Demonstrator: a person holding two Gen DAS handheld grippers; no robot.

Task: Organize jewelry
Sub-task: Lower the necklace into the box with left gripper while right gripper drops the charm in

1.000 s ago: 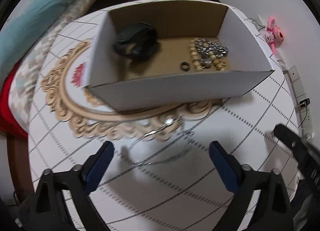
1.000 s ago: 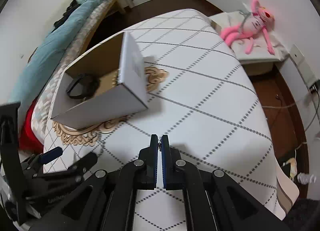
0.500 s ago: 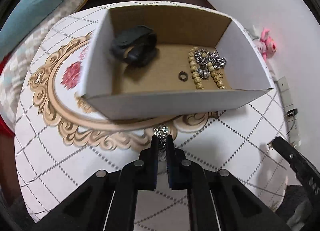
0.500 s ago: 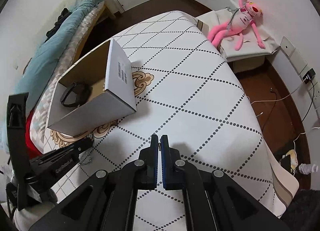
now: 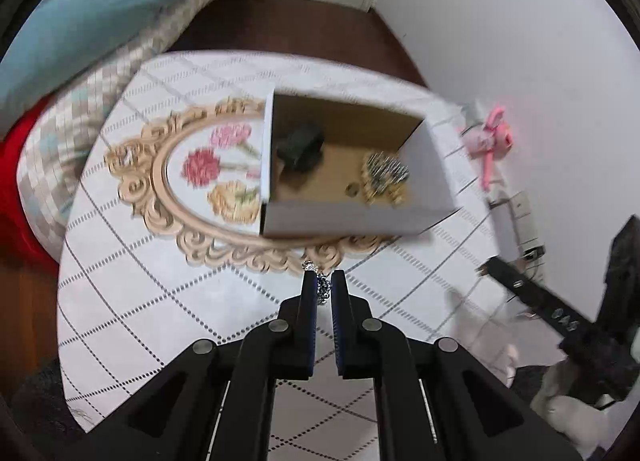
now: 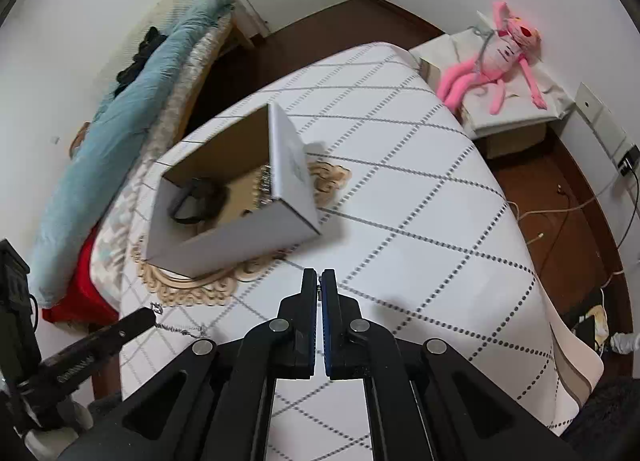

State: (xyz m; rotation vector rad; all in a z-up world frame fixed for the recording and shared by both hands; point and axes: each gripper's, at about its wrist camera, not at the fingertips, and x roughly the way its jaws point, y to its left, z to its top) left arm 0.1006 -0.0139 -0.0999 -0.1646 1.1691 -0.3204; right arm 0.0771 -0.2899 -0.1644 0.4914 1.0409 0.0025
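My left gripper [image 5: 323, 279] is shut on a silver chain necklace [image 5: 322, 290] and holds it above the tablecloth, in front of the open cardboard box [image 5: 352, 217]. In the right wrist view the chain [image 6: 180, 328] hangs from the left gripper's tip [image 6: 149, 314]. The box [image 6: 236, 233] holds a black watch [image 5: 300, 145], a small ring [image 5: 352, 190] and a pile of beaded and silver bracelets [image 5: 384, 173]. My right gripper [image 6: 319, 281] is shut and empty, above the cloth right of the box.
The table has a white cloth with a dotted diamond pattern [image 6: 420, 221] and an ornate floral print [image 5: 200, 173]. A bed with a teal blanket [image 6: 132, 113] lies at the left. A pink plush toy [image 6: 496, 57] sits on a stand at the right.
My left gripper closed on the necklace lying in front of the box and has lifted it up and back from the table. The right gripper stayed shut and rose a little.
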